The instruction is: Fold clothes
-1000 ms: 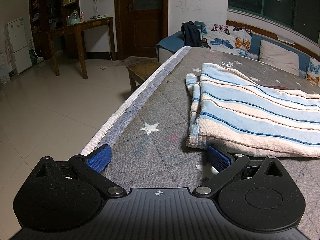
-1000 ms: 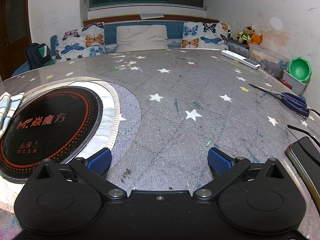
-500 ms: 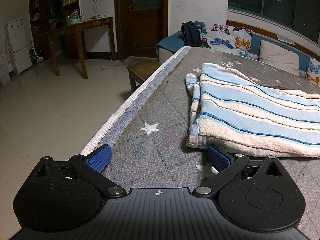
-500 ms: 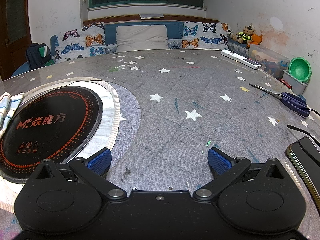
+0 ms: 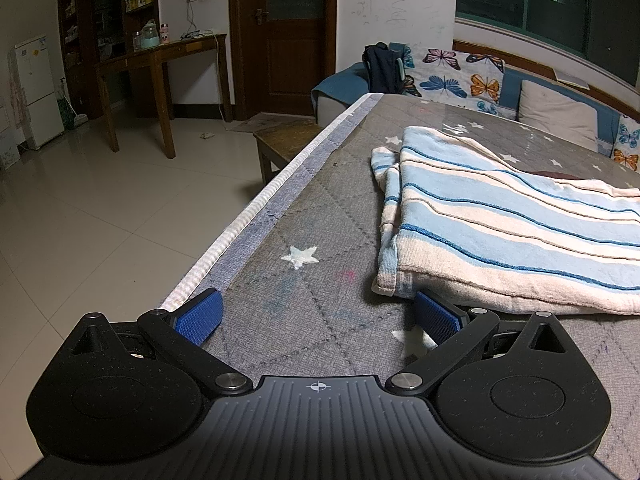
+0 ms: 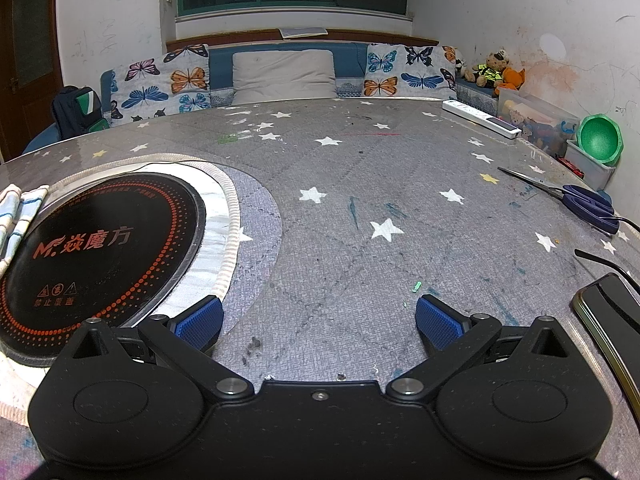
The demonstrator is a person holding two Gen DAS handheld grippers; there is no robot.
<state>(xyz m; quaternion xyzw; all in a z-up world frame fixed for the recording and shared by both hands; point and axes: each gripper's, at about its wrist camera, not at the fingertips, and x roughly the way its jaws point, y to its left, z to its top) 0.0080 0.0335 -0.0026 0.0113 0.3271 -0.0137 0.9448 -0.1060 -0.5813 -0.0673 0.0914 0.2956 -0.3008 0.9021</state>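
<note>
Left wrist view places the striped towel [image 5: 512, 232] ahead and to the right of the left tongs [image 5: 318, 316], lying on the grey star-patterned bench [image 5: 304, 280]. The left tongs are spread wide and hold nothing; the right-hand pad [image 5: 436, 318] sits just beside the towel's near left corner, close enough that you cannot tell whether it touches the hem, while the left-hand pad rests near the bench's piped edge. The towel's long axis runs away to the right, out of the frame, and its stripes follow that axis; a doubled layer shows along its left side. In the right wrist view the right tongs [image 6: 318, 322] are likewise spread and empty, facing open bench surface. There only a narrow strip of the striped towel [image 6: 18, 216] appears at the far left edge, beyond the black induction hob [image 6: 96, 248] set into the bench. The left tongs are therefore much the nearer. Judged from this layout, you would shift the left tongs slightly right to take the near corner, and bring the right tongs well to the left across the hob to reach the opposite end. Scissors [image 6: 576, 200] and a phone [image 6: 612, 316] lie to the right, away from that path.
</note>
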